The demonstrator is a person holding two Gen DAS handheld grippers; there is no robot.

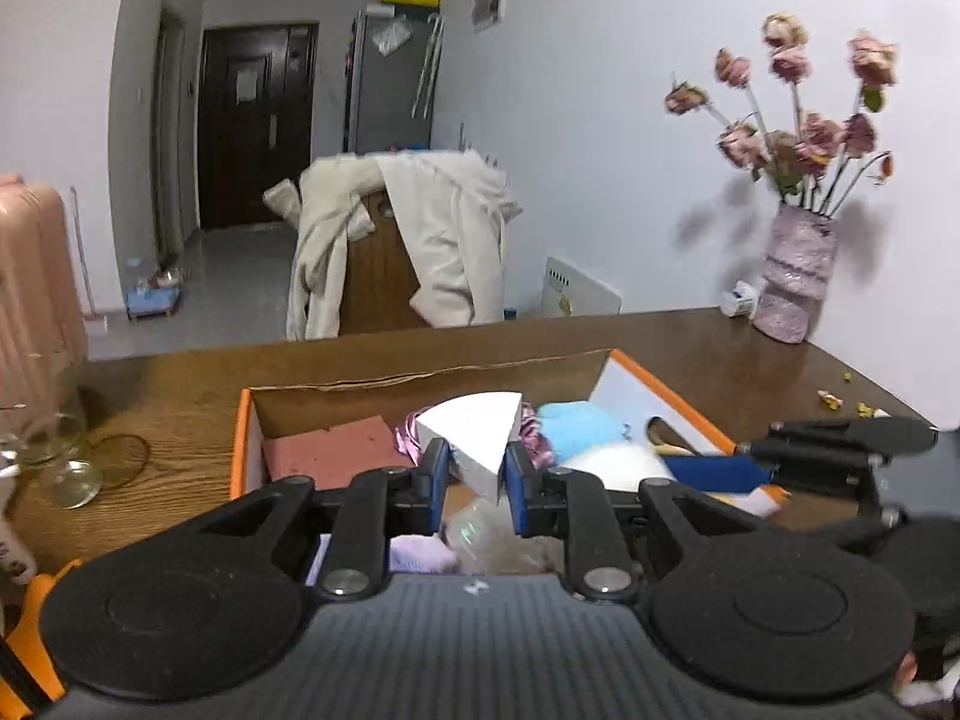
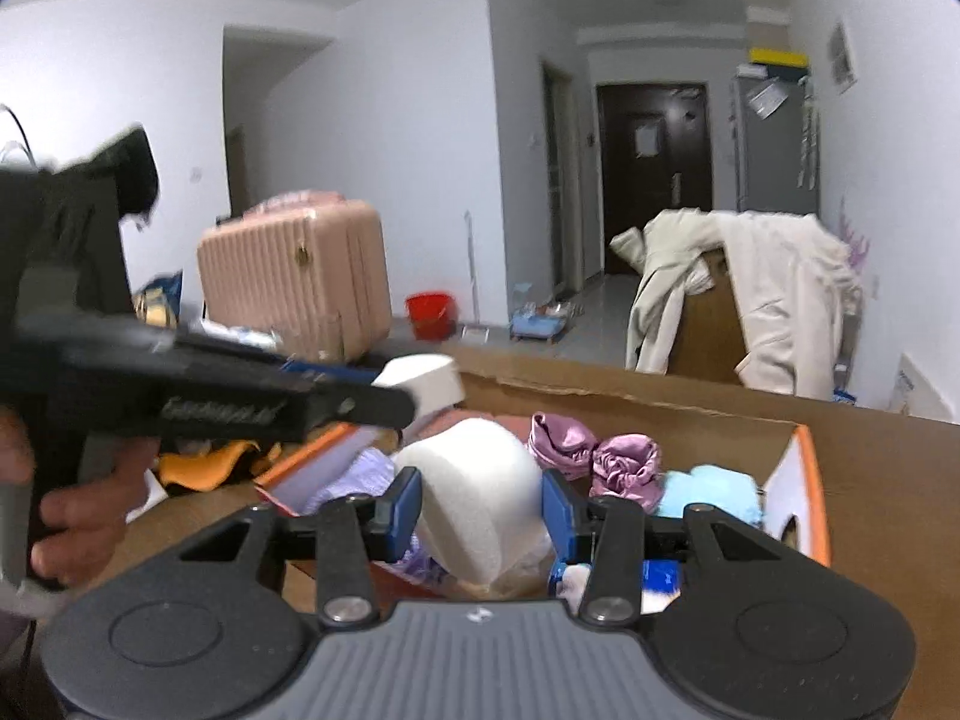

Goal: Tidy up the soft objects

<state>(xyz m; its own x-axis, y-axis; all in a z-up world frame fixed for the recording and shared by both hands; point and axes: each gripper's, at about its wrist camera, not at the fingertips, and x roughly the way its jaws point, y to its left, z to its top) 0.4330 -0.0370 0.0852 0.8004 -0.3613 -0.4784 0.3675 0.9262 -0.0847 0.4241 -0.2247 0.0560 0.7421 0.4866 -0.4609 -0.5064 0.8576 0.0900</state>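
My left gripper (image 1: 477,468) is shut on a white wedge-shaped foam piece (image 1: 480,429), held above an orange-edged cardboard box (image 1: 243,420). Inside the box lie a pink foam block (image 1: 336,450), a light blue soft item (image 1: 579,429) and shiny purple cloth (image 1: 411,429). In the right wrist view my right gripper (image 2: 480,504) is shut on a white rounded foam piece (image 2: 474,480) over the same box (image 2: 807,468). The left gripper (image 2: 432,387) with its white foam (image 2: 423,381) shows there at left, held by a hand (image 2: 72,510). Purple cloth (image 2: 624,462) and the blue item (image 2: 714,492) lie below.
The box sits on a brown wooden table (image 1: 720,342). A pink vase of dried roses (image 1: 795,276) stands at the back right, glassware (image 1: 66,450) at the left. Beyond are a coat-draped chair (image 1: 408,240), a pink suitcase (image 2: 294,276) and a red bucket (image 2: 429,312).
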